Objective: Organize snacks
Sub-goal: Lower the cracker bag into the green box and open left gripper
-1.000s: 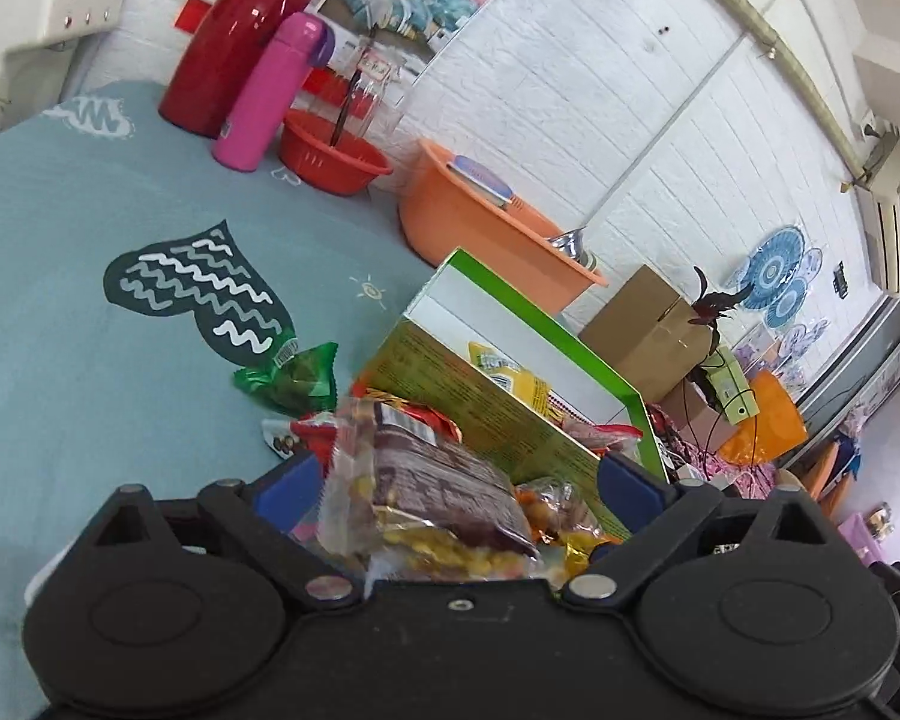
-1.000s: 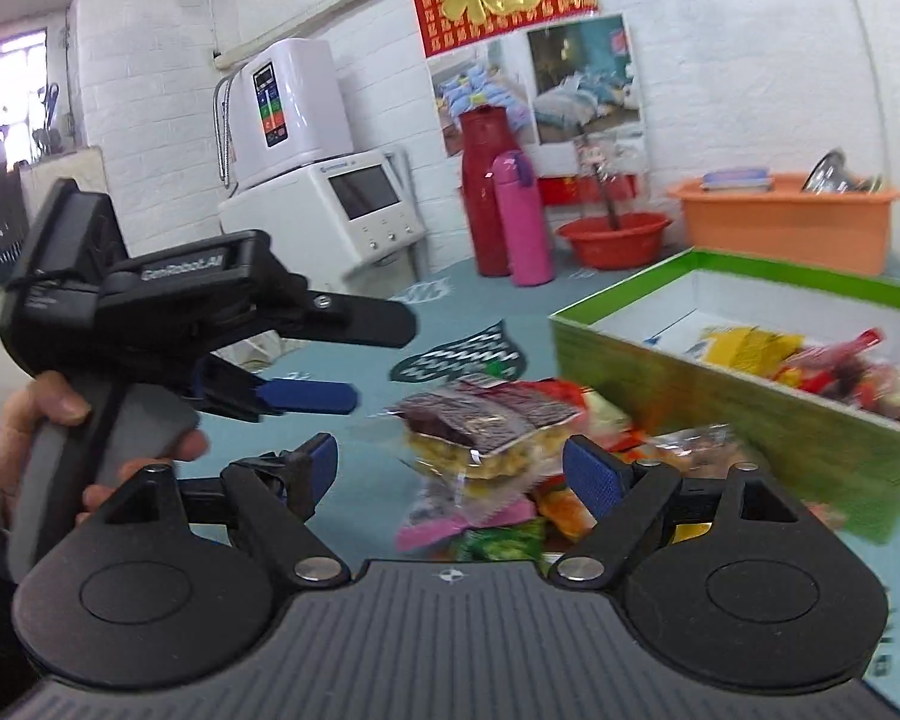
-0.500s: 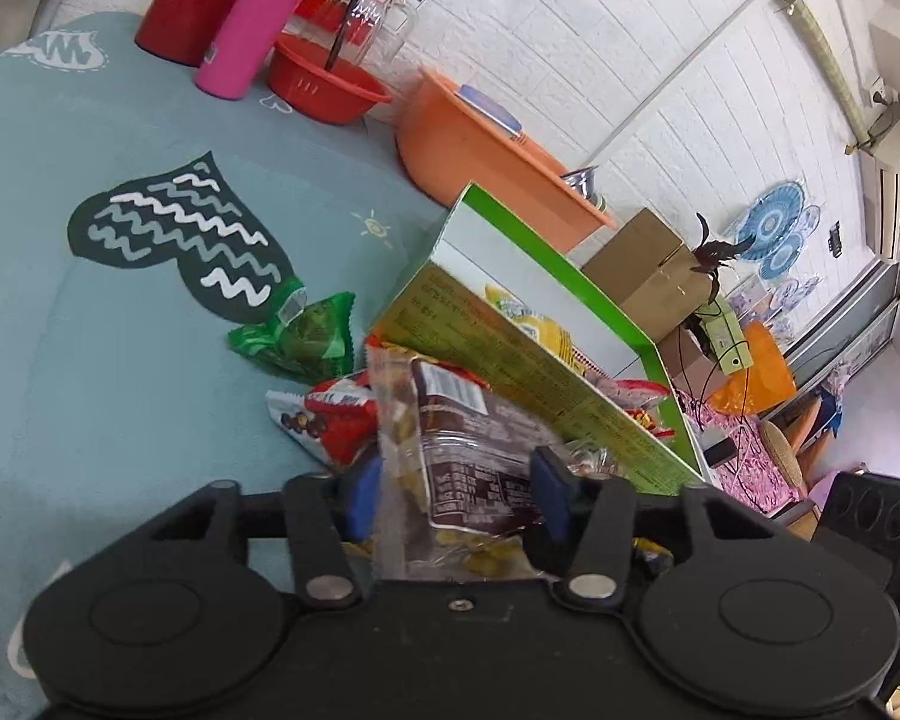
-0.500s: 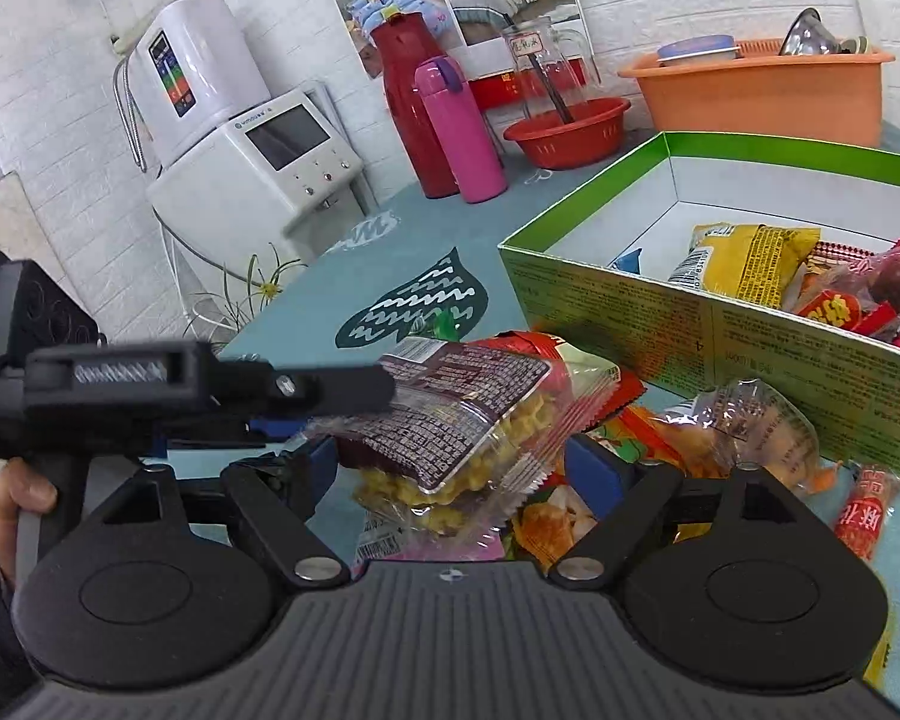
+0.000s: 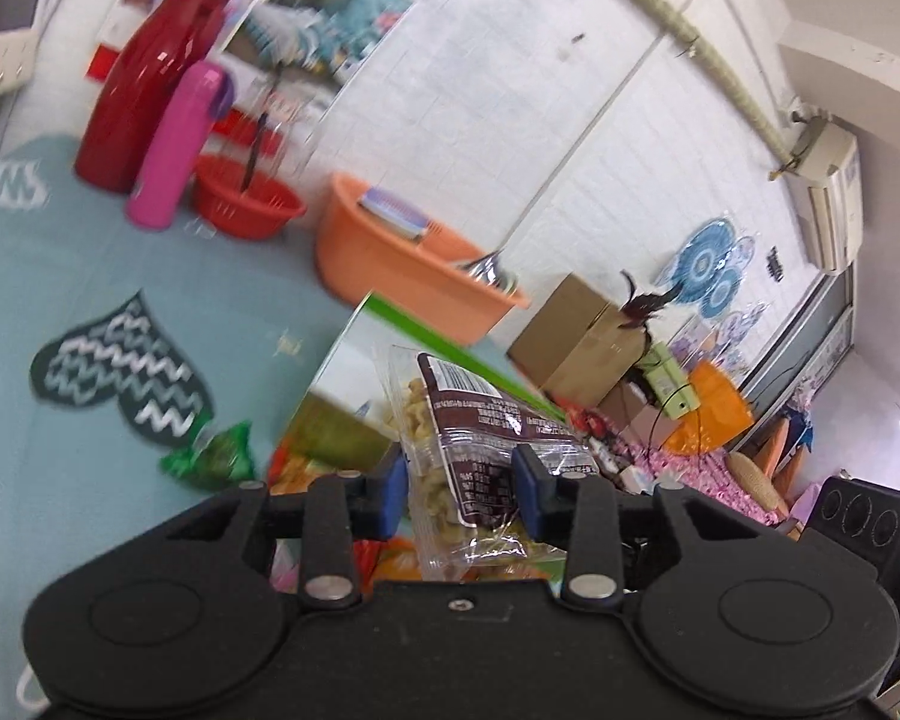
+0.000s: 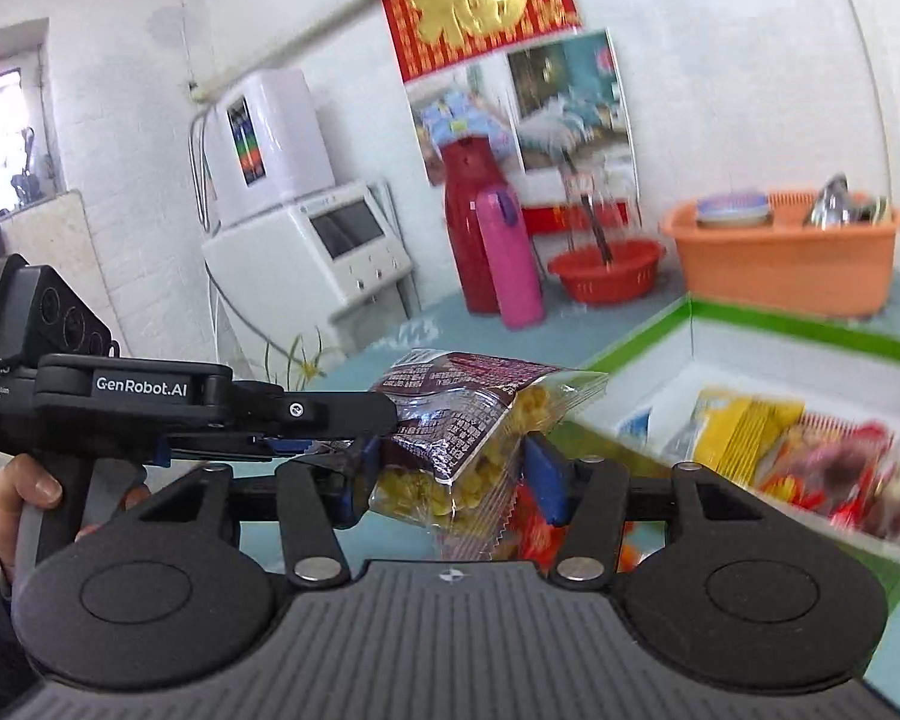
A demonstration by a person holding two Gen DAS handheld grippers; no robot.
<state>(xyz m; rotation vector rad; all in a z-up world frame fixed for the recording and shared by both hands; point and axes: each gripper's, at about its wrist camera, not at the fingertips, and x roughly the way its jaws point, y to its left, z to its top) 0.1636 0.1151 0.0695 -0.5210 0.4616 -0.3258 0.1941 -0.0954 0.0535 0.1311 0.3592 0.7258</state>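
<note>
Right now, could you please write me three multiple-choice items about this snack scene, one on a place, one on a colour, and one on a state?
1. Where does the yellow packet lie?
A. in the green-rimmed box
B. in the orange tub
C. on the teal tablecloth

2. What colour is the slim bottle beside the red flask?
A. blue
B. pink
C. white

3. What state is the left claw in?
A. open and empty
B. shut on the brown-labelled snack bag
C. shut on the green packet

Answers: 1 A, it rests inside the box walls; 2 B, its body is pink; 3 B, both pads press the bag.
</note>
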